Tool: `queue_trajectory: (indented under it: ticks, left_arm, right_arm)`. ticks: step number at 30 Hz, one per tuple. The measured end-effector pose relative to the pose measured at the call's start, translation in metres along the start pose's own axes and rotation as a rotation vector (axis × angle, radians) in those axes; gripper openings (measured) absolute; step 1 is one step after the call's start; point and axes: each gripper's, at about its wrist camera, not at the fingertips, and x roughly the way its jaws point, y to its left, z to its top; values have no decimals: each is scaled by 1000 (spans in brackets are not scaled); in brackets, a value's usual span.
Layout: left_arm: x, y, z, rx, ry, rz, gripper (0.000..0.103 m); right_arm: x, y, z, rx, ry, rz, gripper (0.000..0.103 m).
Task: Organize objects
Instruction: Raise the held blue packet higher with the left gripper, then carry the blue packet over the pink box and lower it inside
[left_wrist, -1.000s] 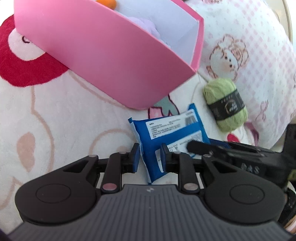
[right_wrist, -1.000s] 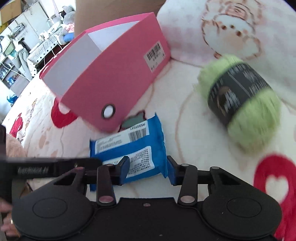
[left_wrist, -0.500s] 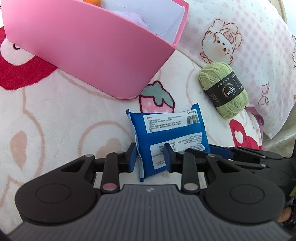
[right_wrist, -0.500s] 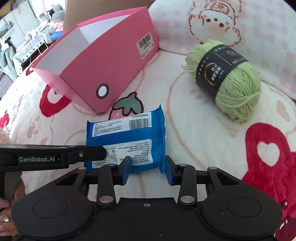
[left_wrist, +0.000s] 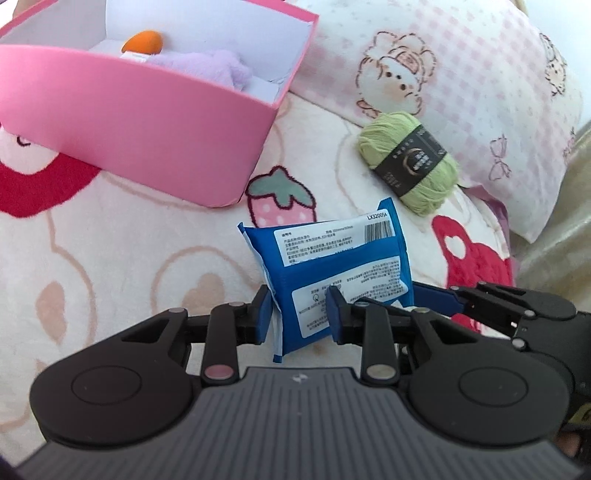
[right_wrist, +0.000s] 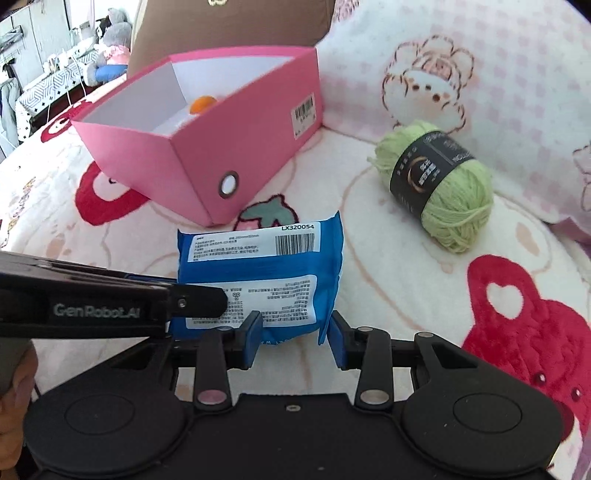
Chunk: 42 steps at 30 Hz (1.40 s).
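Observation:
A blue wipes packet (left_wrist: 332, 266) with white labels hangs tilted just above the blanket, held from two sides. My left gripper (left_wrist: 299, 314) is shut on its near left corner. My right gripper (right_wrist: 295, 334) is shut on its near right corner (right_wrist: 258, 273). In the right wrist view the left gripper's black finger (right_wrist: 199, 297) lies across the packet from the left. In the left wrist view the right gripper's fingers (left_wrist: 436, 295) reach in from the right. The open pink box (left_wrist: 147, 122) stands behind and to the left, also seen as the pink box (right_wrist: 236, 140).
A green yarn ball (right_wrist: 436, 192) with a black band lies right of the box, against a pink checked pillow (left_wrist: 461, 74). Inside the box are a purple plush (left_wrist: 207, 66) and an orange thing (left_wrist: 142, 40). A hand (right_wrist: 14, 387) shows at the lower left.
Both grippers have risen and drawn back from the pink box, taking the packet with them. The box's inside now shows in both views. The left jaws stand slightly wider than before.

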Motion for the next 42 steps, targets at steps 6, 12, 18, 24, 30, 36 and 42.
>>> queue_trajectory:
  ticks: [6, 12, 18, 24, 30, 36, 42]
  left_arm:
    - [-18, -6, 6, 54, 0, -4, 38]
    - [-44, -19, 12, 125, -15, 10, 38]
    - [-68, -23, 15, 142, 12, 42, 38]
    - [-99, -20, 17, 159, -3, 42, 38]
    - [-128, -19, 20, 197, -39, 57, 38]
    - [-148, -11, 27, 191, -45, 51, 38]
    - [-164, -4, 37, 204, -66, 69, 38]
  right_arm:
    - [-18, 12, -2, 31, -31, -5, 46]
    - [-43, 23, 2, 43, -65, -6, 50]
    - [-59, 39, 11, 32, -80, -29, 53]
    - [-79, 55, 14, 18, -86, -5, 57]
    - [-98, 79, 17, -25, -118, 9, 60]
    - [-108, 96, 29, -62, -134, 13, 61]
    - [-115, 111, 42, -92, -164, 15, 61]
